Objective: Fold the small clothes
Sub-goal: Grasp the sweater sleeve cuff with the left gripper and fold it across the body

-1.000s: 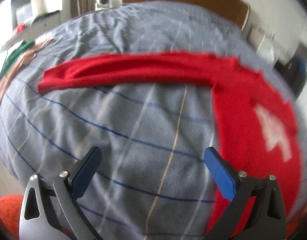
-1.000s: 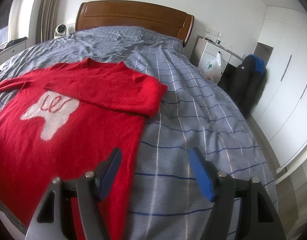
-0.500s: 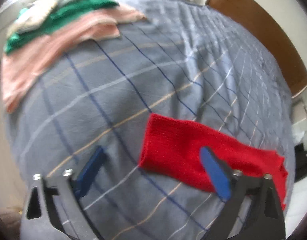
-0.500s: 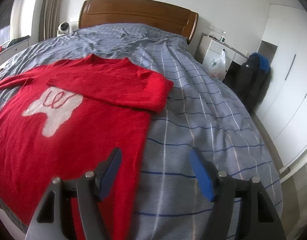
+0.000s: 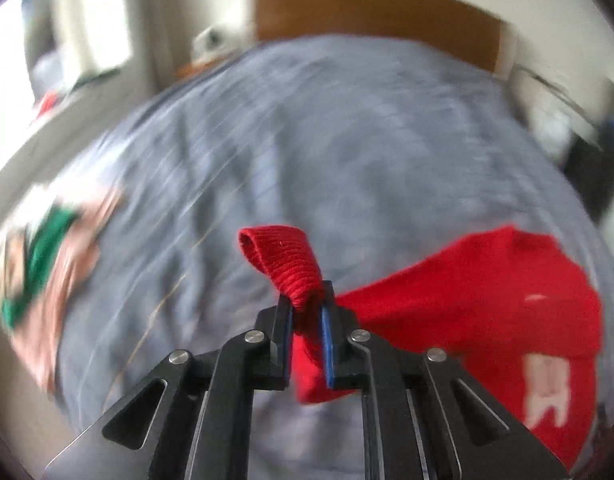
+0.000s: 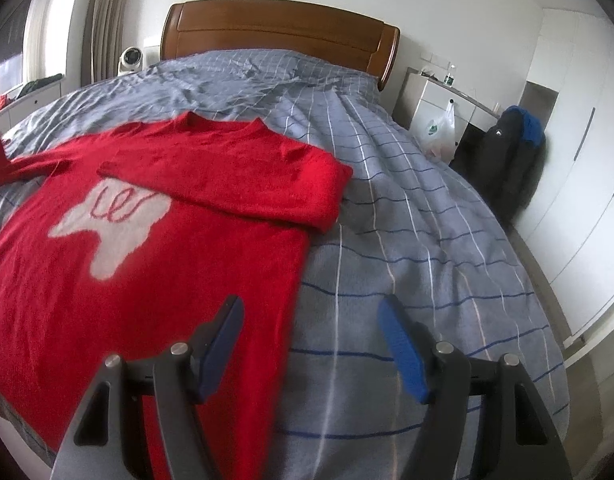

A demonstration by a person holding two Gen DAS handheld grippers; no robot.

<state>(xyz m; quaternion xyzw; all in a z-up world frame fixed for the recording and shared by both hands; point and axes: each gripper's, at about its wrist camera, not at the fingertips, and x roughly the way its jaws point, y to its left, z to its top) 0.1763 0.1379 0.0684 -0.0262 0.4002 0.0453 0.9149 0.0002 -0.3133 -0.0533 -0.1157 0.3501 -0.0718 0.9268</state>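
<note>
The red sweater (image 6: 155, 240) lies face up on the grey checked bedspread (image 6: 407, 216), its white tooth design (image 6: 111, 224) showing, and one sleeve (image 6: 235, 176) is already folded across the chest. The other sleeve is in the left gripper (image 5: 307, 312), whose jaws are pinched tight on the ribbed cuff (image 5: 283, 256) — the cuff stands up above the jaws and the rest of the sleeve trails off toward the body of the sweater. The right gripper (image 6: 311, 344) hangs wide open with nothing between its jaws, low over the near edge of the sweater where red meets bedspread. The step in hand looks to be bringing this second sleeve across the chest to match the first. To do it well, I would carry the cuff in a low arc, high enough that the sleeve clears the cloth but not so high that it drags the shoulder off its place. Lay it flat and straight over the first sleeve — no twist in it. The left view is blurred, so how much slack is in the sleeve is hard to tell. The free gripper could press the near hem down if the sweater starts to slide. A heap of pink and green clothes (image 5: 39, 256) lies off to the side, well apart.
</note>
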